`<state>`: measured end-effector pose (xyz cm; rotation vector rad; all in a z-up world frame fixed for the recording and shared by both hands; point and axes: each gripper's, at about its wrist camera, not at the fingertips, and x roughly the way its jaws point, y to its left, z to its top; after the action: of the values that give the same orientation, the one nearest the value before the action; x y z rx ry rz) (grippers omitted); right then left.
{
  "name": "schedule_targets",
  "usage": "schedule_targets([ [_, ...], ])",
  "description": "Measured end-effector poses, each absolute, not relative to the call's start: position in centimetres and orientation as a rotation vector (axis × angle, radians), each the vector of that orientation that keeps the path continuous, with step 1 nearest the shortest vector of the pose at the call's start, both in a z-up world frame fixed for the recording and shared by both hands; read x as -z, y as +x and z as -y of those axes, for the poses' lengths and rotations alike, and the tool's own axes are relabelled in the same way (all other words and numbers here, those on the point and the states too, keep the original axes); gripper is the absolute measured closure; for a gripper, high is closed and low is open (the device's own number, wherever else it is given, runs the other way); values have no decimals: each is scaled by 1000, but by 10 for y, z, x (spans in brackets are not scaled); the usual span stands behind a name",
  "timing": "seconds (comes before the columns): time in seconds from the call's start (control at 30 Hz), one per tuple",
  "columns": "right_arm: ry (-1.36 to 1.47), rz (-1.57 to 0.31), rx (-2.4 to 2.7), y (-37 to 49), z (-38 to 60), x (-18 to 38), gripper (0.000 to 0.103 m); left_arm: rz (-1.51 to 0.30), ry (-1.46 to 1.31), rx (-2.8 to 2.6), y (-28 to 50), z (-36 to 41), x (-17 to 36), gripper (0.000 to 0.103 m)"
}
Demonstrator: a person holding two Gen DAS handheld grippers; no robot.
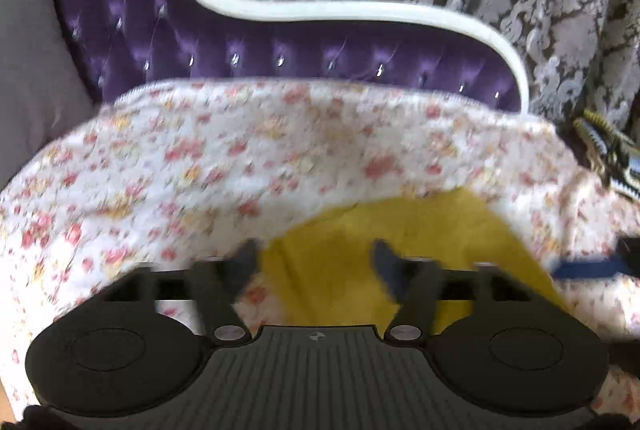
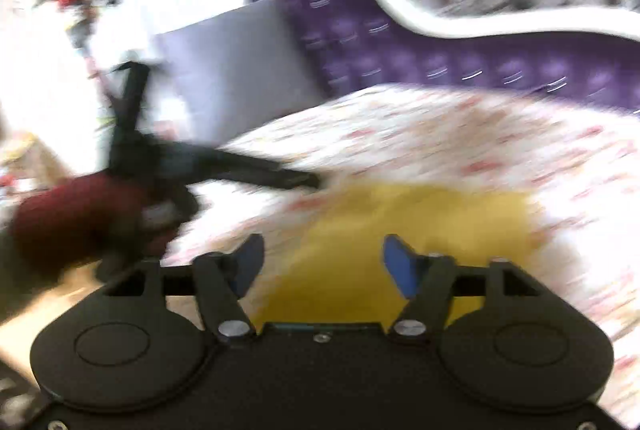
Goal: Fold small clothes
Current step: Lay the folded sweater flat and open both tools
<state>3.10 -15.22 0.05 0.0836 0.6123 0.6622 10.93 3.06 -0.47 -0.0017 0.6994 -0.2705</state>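
Yellow garment (image 1: 404,262), soft and limp on floral cover (image 1: 200,157), best pinched at an edge; left gripper (image 1: 316,262) and right gripper (image 2: 324,262) both gape, holding nothing.

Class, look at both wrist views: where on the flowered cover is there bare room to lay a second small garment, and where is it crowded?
Free: the flowered cover between the yellow cloth and the purple tufted backrest, and leftward toward the grey cushion. Crowded: around the cloth, where the open left gripper and right gripper hover.

Matt yellow cloth (image 1: 400,230) on flowered cotton-like cover (image 1: 200,157); glossy tufted purple velvet headboard (image 1: 280,57), smooth white frame (image 1: 320,7).
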Motion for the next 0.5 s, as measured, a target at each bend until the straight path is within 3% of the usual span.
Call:
schedule_targets([
  [0.2, -29, -704, -439, 86, 154, 43, 31, -815, -8, 253, 123, 7, 40, 21],
  [0.27, -74, -743, -415, 90, 154, 58, 27, -873, 20, 210, 129, 13, 61, 17],
  [0.33, -98, -736, -405, 92, 152, 65, 24, -864, -7, 177, 126, 8, 69, 4],
  [0.4, -63, -726, -404, 89, 157, 58, 23, -875, -55, 165, 123, -2, 64, 4],
  [0.47, -9, -705, -382, 80, 168, 45, 18, -863, -59, 140, 115, -5, 53, 4],
  [0.5, 10, -692, -373, 76, 173, 39, 8, -850, -50, 133, 109, -4, 48, 4],
])
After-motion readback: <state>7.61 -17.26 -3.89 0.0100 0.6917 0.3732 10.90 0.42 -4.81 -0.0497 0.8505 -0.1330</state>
